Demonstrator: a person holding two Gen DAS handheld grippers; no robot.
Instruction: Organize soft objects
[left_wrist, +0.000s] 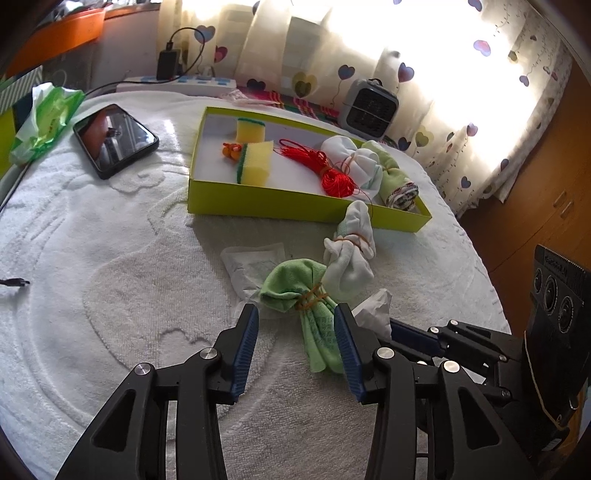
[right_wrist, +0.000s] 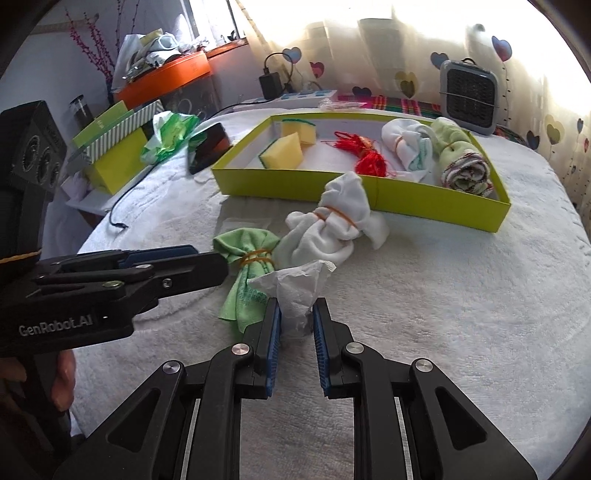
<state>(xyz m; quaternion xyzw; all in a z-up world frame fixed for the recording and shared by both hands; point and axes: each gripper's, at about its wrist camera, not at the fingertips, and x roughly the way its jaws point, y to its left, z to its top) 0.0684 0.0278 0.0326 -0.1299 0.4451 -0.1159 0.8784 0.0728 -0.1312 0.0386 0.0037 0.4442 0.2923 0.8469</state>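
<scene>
- White towel-covered table (left_wrist: 110, 258) by a sunlit curtain; yellow-green box (left_wrist: 258, 201) at the back, already holding sponges, red cord and two bundles.
- Left tongs (left_wrist: 295, 343): open, straddling the green cloth bundle (left_wrist: 303, 291), pads clear of it. Its long axis runs straight ahead toward the box.
- Right tongs (right_wrist: 297, 325): closed on crumpled white paper (right_wrist: 295, 288), just beside the bundle.
- Left hand is nearer.

You get daylight blazing through the heart-print curtain (left_wrist: 424, 74), blown out white; the towel-covered table (left_wrist: 110, 240) stays evenly lit, and fisheye edges bend and darken.
</scene>
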